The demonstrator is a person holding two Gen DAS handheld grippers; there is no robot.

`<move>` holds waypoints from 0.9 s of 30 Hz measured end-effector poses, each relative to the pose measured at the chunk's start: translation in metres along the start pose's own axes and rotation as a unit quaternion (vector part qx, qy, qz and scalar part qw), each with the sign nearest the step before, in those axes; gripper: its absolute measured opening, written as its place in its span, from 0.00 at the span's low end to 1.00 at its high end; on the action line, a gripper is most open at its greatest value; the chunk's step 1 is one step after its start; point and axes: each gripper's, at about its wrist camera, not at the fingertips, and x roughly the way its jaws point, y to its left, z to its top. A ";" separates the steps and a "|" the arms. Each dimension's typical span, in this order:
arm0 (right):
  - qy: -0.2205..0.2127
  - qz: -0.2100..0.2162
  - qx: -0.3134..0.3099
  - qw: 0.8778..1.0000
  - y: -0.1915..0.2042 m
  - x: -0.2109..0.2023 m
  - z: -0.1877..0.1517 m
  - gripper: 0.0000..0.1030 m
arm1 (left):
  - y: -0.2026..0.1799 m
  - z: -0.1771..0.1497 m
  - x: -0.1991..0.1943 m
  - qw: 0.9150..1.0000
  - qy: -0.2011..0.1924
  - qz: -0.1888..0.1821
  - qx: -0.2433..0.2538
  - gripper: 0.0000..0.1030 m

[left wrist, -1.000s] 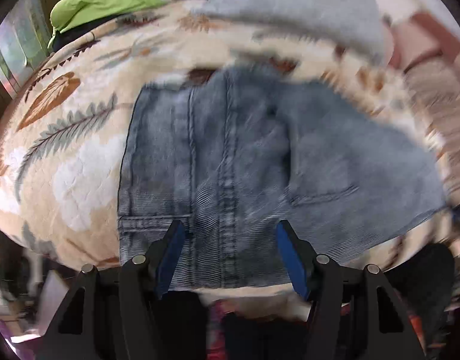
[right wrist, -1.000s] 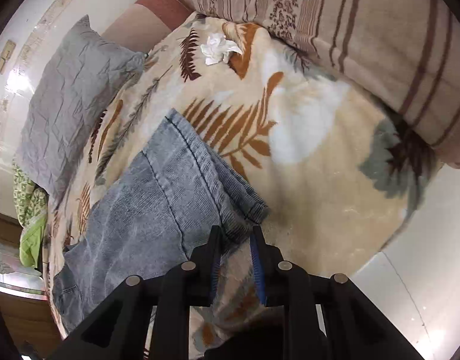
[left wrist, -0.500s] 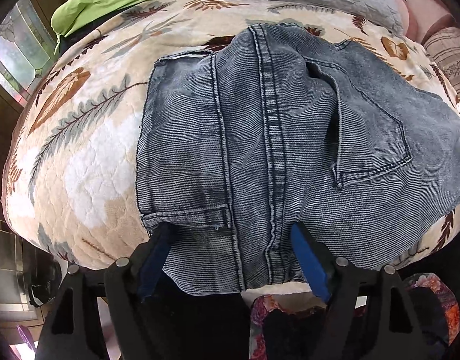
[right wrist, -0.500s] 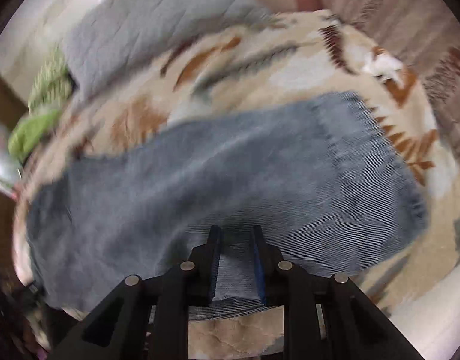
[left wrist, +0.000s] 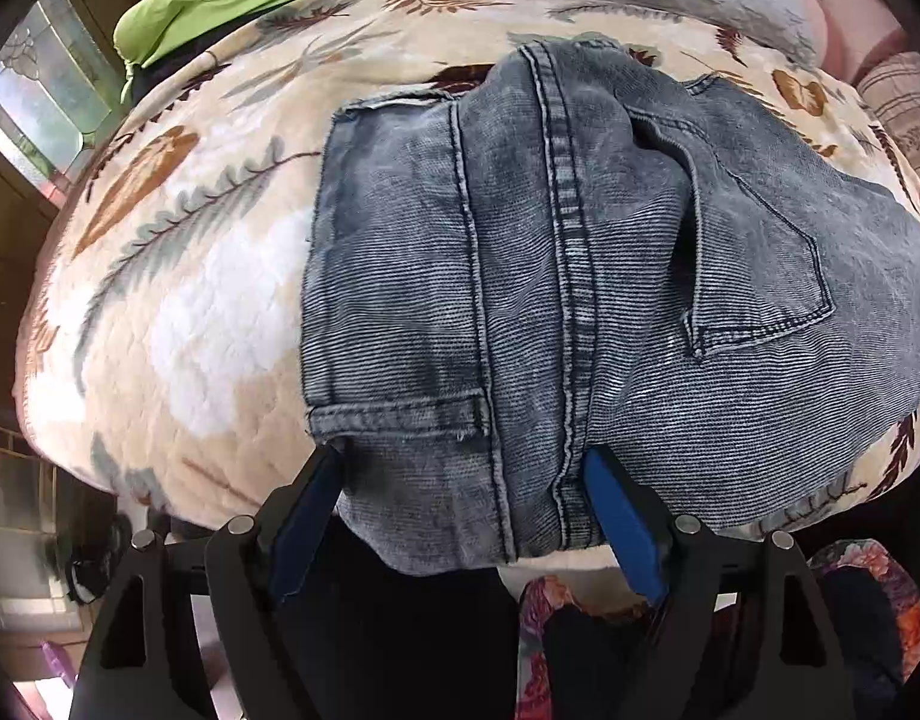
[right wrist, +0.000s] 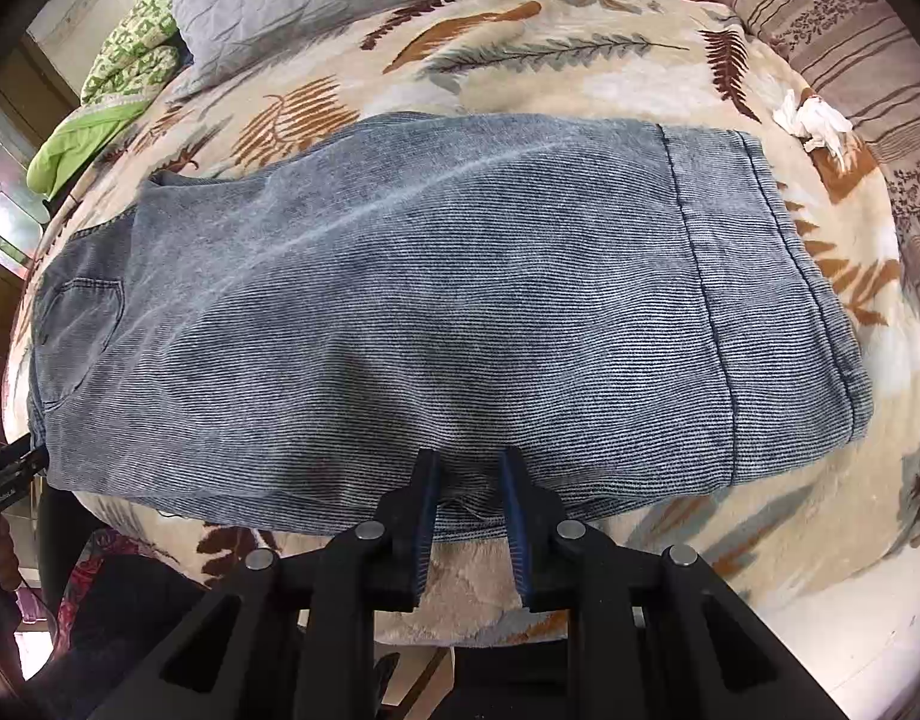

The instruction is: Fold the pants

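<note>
- We see the faded blue denim pants (right wrist: 435,312) flat on the leaf-patterned beige quilt (right wrist: 580,60).
- Left gripper (left wrist: 463,468) at 6 o'clock: spread wide around the waistband.
- Right gripper (right wrist: 467,468) at 6 o'clock: slightly apart, whether it pinches the edge, we cannot tell.

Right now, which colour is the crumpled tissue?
White; the crumpled tissue shows best in the right wrist view.

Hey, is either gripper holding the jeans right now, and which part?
The right gripper pinches the jeans' near long edge, mid-leg. The left gripper is open, straddling the waistband end without clamping.
</note>
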 end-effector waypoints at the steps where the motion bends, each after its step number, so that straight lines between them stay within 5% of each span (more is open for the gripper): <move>1: -0.001 -0.007 0.001 1.000 0.002 -0.003 0.000 0.23 | -0.001 0.001 -0.006 1.000 -0.004 0.005 0.003 0.80; 9: -0.045 0.029 -0.043 0.998 0.056 -0.023 0.018 0.25 | -0.034 0.017 -0.048 0.996 -0.071 -0.014 0.050 0.80; 16: -0.023 -0.006 -0.088 0.996 0.095 0.012 0.017 0.26 | -0.056 0.033 -0.008 0.998 -0.020 0.018 0.063 0.82; 27: -0.027 -0.001 -0.098 0.995 0.092 0.005 -0.005 0.28 | -0.047 0.016 0.005 0.997 -0.047 0.020 0.057 0.93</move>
